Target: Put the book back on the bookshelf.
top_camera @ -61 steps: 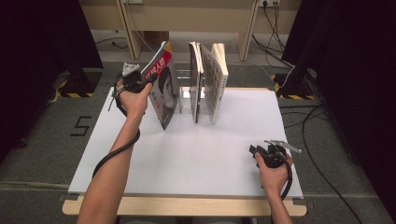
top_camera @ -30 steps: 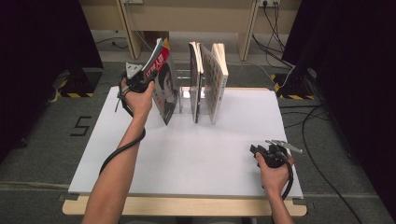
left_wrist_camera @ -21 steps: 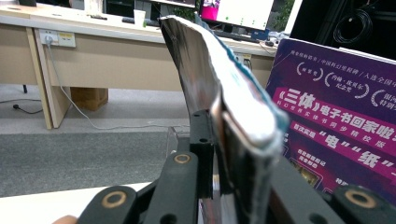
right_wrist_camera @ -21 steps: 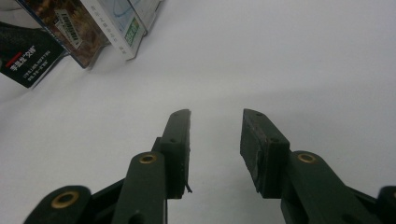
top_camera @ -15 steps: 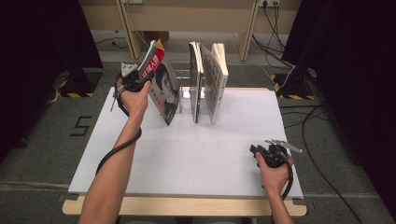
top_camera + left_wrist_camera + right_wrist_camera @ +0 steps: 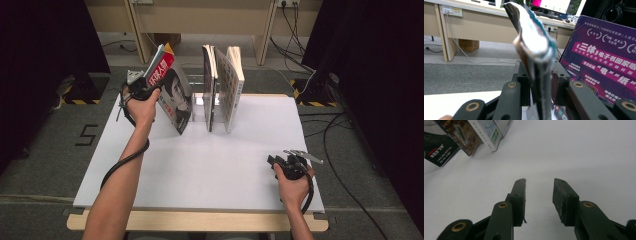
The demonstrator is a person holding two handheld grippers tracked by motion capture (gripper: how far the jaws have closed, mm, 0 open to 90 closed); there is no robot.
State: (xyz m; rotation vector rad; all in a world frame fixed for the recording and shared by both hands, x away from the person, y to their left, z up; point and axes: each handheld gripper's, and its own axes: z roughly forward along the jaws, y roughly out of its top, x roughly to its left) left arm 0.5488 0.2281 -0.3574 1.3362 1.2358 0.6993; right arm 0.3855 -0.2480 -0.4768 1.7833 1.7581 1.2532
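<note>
Magazine (image 6: 172,92) leans near the table's (image 6: 200,170) far edge, left of the standing books (image 6: 223,85). Left gripper (image 6: 150,86) jaws have just been opening around its spine; next, draw clear. Right gripper (image 6: 290,162) rests spread, empty.

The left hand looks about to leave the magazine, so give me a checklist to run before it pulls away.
1. Left tongs have just been opening, magazine between them; right pad apart, left pad contact: cannot tell.
2. Magazine standing by itself: not ok, it tilts steeply, top toward the left hand.
3. Magazine's foot on the white board: ok.
4. Two books upright in the clear stand: ok.
5. Right tongs open, empty, apart from the books: ok.
</note>
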